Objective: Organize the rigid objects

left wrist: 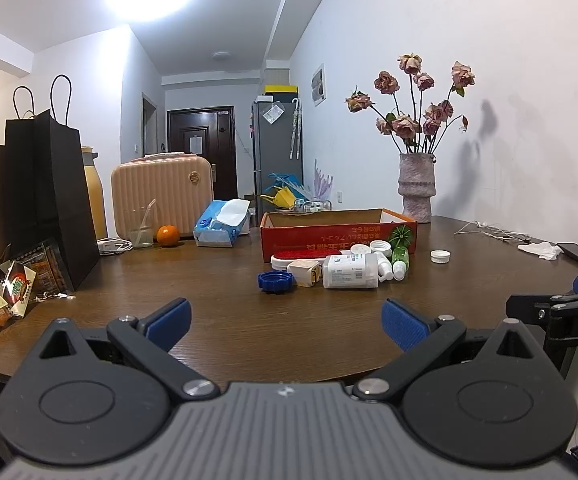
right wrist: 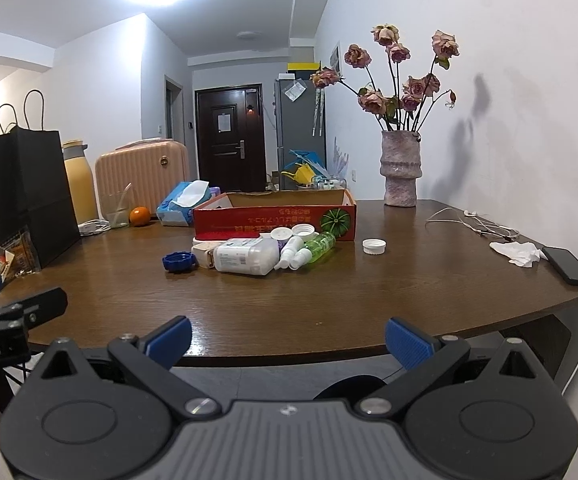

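On the brown table (left wrist: pixel 217 320), a small pile is seen just in front of the red cardboard box (left wrist: pixel 339 234). From left to right, a blue ridged cap (left wrist: pixel 275 281), a white adapter (left wrist: pixel 304 273), a big white bottle (left wrist: pixel 351 271) on its side, small white spray bottles (left wrist: pixel 385 269) and a green bottle (left wrist: pixel 400 258) are found. A white cap (left wrist: pixel 440 256) is set apart to the right.

The left gripper (left wrist: pixel 285 322) is held wide open with nothing in it, well back from the pile. The right gripper (right wrist: pixel 289 342) is spread open and empty too.

The bottles are probably light, hard and a bit slippery. The big one would best be pinched across its middle, and the caps at their rims.

A phone (right wrist: pixel 569 265) with a white cable is shown fully only in the right view. Snack packets (left wrist: pixel 5 300) are shown better in the left view.
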Demonstrator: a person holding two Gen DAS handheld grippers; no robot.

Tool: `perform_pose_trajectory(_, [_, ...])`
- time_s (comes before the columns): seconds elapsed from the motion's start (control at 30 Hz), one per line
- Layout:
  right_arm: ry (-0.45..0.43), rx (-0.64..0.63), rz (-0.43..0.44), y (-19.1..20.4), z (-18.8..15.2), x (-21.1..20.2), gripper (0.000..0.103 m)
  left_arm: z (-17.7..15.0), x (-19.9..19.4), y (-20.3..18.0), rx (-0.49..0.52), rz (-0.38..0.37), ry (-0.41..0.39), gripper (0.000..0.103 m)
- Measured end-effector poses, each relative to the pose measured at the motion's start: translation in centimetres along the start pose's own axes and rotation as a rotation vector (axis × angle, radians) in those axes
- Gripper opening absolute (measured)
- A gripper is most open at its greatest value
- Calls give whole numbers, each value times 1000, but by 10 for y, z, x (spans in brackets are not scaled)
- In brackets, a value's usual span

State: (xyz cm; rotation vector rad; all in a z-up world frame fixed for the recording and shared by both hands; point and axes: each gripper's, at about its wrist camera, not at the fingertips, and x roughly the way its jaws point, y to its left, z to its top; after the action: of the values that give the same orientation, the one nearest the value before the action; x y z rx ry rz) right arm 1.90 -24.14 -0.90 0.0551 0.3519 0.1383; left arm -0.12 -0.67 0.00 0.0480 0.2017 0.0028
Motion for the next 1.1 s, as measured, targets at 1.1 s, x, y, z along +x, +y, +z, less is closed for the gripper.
perform_pose_trajectory(1.1, [292,-58,11,-145,115,336,82,33,322,35,39,-85,394,79])
